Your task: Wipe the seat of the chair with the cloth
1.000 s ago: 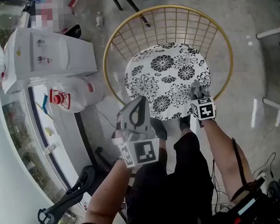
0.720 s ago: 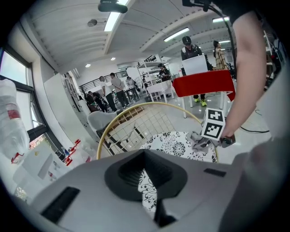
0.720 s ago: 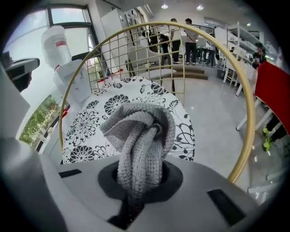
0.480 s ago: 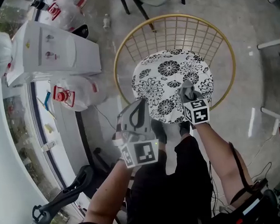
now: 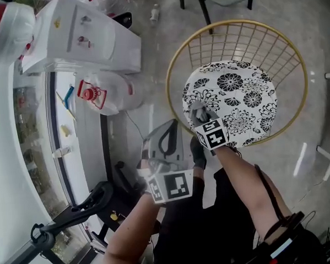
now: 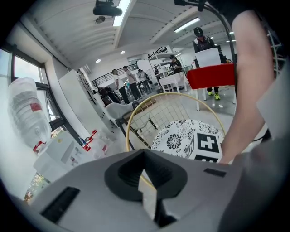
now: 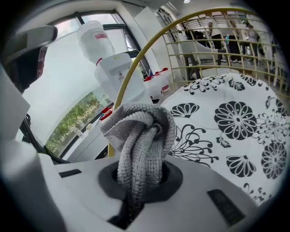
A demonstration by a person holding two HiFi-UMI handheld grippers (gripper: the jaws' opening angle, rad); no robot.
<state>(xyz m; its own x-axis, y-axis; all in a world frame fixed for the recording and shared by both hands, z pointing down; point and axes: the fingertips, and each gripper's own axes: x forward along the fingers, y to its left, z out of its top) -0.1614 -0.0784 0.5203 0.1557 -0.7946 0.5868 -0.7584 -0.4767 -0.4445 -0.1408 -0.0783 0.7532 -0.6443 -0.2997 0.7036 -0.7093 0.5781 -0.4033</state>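
The chair has a gold wire basket frame (image 5: pixel 175 73) and a round white seat (image 5: pixel 237 97) printed with black flowers. My right gripper (image 5: pixel 200 117) is shut on a bunched grey cloth (image 5: pixel 198 110), which rests at the seat's front left edge. In the right gripper view the knotted cloth (image 7: pixel 140 133) sticks up from the right gripper (image 7: pixel 140 181), with the seat (image 7: pixel 226 122) just beyond. My left gripper (image 5: pixel 166 128) is shut with nothing in it. It hangs off the chair to the left, over the floor. The left gripper view shows the left gripper (image 6: pixel 147 183) facing the seat (image 6: pixel 176 136).
A white water dispenser (image 5: pixel 83 42) and clear water jugs (image 5: pixel 105 93) stand left of the chair by the window. Another chair's dark legs (image 5: pixel 202 8) are behind. A black stand (image 5: pixel 75 216) lies lower left. The person's legs are just in front of the chair. Several people stand far off.
My right gripper has dragged the cloth leftward along the front of the seat, from the right side to the left edge. The left gripper has stayed in place.
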